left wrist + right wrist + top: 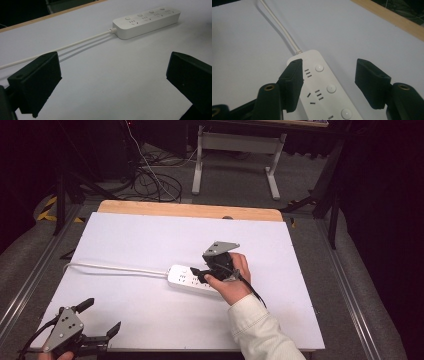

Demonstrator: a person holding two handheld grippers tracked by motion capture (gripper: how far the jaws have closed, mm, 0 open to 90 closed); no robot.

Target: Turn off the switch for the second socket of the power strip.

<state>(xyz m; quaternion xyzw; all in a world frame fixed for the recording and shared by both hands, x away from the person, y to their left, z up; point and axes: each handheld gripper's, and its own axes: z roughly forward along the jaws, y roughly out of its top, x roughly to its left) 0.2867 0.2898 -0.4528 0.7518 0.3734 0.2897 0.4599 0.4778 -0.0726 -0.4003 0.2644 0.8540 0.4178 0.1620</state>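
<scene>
A white power strip (189, 278) lies near the middle of the white table top (150, 235). Its white cable (115, 268) runs off to the left. My right gripper (199, 271), held by a hand in a pale sleeve, hovers over the strip and stands open. In the right gripper view the strip (324, 92) shows round buttons and sockets, and the open jaws of the right gripper (329, 64) straddle its cable end, with nothing pinched. My left gripper (102, 316) rests open at the table's near left corner. The left gripper (113, 65) looks towards the strip (147, 21) and its cable (62, 48).
A wooden strip (190, 210) edges the far side of the table. Metal rails (30, 280) run along both sides. Beyond the table, loose cables (150, 180) lie on the floor beside a white desk frame (200, 165).
</scene>
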